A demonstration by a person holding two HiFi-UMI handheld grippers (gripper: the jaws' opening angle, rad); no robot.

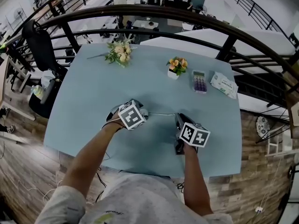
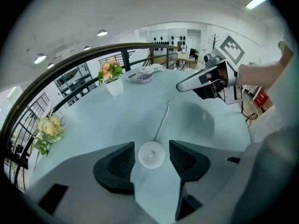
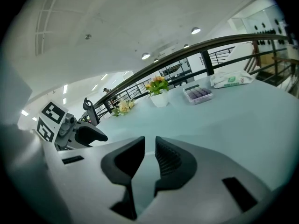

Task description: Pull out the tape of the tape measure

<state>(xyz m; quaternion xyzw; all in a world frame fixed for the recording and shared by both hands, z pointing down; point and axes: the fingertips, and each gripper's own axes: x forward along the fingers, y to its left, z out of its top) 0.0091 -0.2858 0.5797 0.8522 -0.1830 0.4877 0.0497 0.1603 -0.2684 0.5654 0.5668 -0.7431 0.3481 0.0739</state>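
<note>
The tape measure [image 2: 151,155] is a small white round case lying flat on the pale blue table [image 1: 93,97]. Its thin tape [image 2: 162,121] runs out across the table toward my right gripper [image 2: 180,87], and the tape's end rests on the surface. My left gripper [image 2: 152,144] points steeply down with its jaws open on either side of the case, a small gap on each side. In the head view the tape [image 1: 161,114] stretches between the left gripper [image 1: 140,113] and the right gripper [image 1: 178,119]. The right gripper [image 3: 149,141] shows only a narrow gap, with nothing in it.
Toward the table's far side stand a small white flower pot [image 1: 176,66], a loose bouquet [image 1: 119,52], a purple keypad box [image 1: 199,82] and a wipes packet [image 1: 224,84]. A curved black railing [image 1: 187,17] rings the far edge. A black chair [image 1: 42,45] stands at the left.
</note>
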